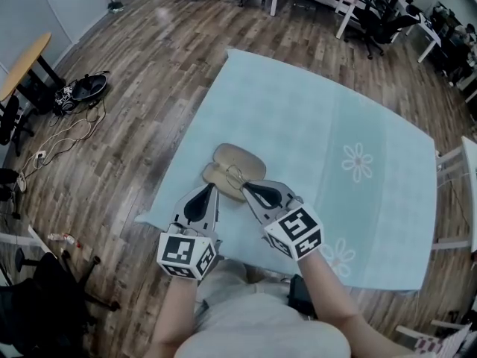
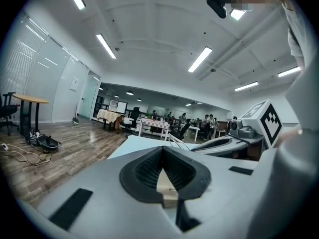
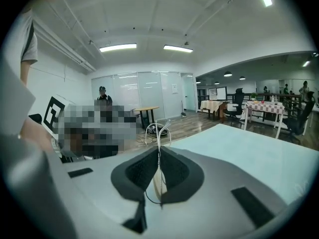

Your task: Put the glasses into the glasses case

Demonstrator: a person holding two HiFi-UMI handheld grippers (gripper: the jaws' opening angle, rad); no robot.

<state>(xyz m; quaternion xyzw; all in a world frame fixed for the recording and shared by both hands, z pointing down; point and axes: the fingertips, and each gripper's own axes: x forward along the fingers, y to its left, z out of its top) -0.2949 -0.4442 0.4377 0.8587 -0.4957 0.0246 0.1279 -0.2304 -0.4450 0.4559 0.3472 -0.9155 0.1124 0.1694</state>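
An open tan glasses case [image 1: 237, 159] lies on the light blue tablecloth [image 1: 320, 118], just beyond both grippers. My left gripper [image 1: 208, 188] is shut at the case's near left edge, and in the left gripper view [image 2: 162, 151] a tan piece of the case [image 2: 167, 189] sits pinched between the jaws. My right gripper [image 1: 244, 187] is shut on the thin wire-framed glasses [image 1: 235, 174], held over the case's near half. In the right gripper view [image 3: 159, 149] the wire frame [image 3: 158, 132] rises out of the closed jaws.
The table is ringed by wood floor. Cables and a dark helmet-like object [image 1: 88, 88] lie on the floor at left. A white chair [image 1: 458, 192] stands at the table's right edge. Printed flowers [image 1: 358, 161] mark the cloth to the right.
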